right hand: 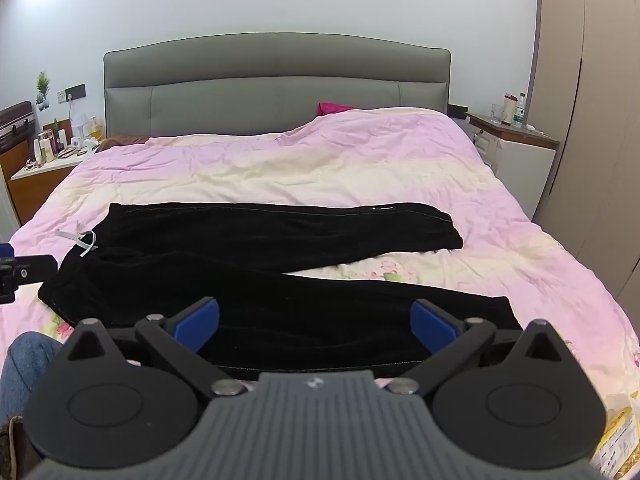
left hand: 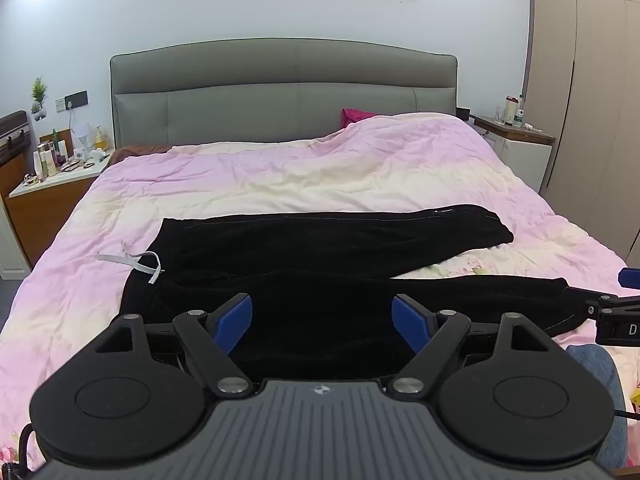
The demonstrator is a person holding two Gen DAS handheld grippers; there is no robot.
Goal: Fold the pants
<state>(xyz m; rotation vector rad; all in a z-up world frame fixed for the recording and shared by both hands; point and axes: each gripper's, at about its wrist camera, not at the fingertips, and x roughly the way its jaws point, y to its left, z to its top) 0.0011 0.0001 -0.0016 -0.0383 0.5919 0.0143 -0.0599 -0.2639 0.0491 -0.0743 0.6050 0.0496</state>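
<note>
Black velvety pants lie spread across the pink quilted bed, legs apart, waist w/ white drawstring at left. Your left gripper & right gripper hover spread wide, empty. You're pre-grasp: next, pinch the near leg's edge and lay it over the far leg.

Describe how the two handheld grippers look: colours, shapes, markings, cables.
The left gripper and the right gripper look alike: black linkage arms with silver pivot pins, two round black discs, a ribbed grey body with a small white logo, and blue pads on the fingers. A black cable runs beside the left one.
</note>
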